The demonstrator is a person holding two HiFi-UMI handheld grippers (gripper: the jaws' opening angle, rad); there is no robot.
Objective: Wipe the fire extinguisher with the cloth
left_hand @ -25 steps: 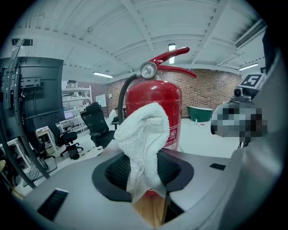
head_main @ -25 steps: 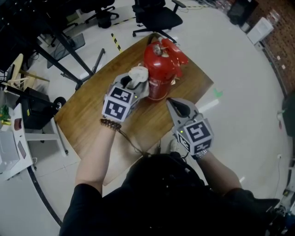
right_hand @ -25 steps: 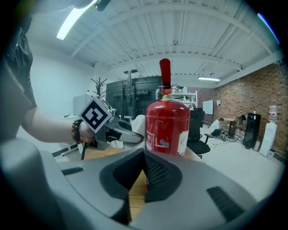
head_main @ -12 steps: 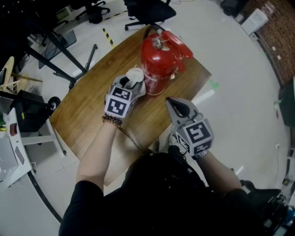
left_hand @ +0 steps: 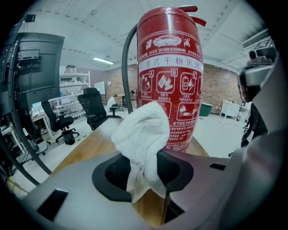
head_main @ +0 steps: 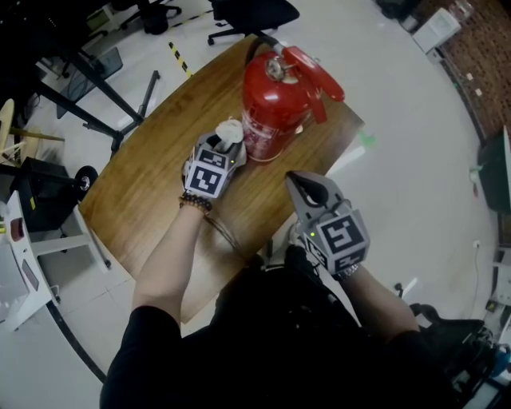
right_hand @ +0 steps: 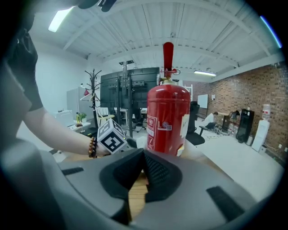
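A red fire extinguisher stands upright on the wooden table; it fills the left gripper view and stands ahead in the right gripper view. My left gripper is shut on a white cloth, which bulges out of the jaws low against the extinguisher's left side. My right gripper hangs shut with nothing in it, just off the table's near edge and a little short of the extinguisher.
Black office chairs and a dark metal stand sit beyond the table. A black hose runs down the extinguisher's left side. Light floor surrounds the table, with a white rack at the left.
The left gripper with the cloth has slid down the extinguisher's side, from near its shoulder to low on the body. The right gripper has stayed in place, shut.
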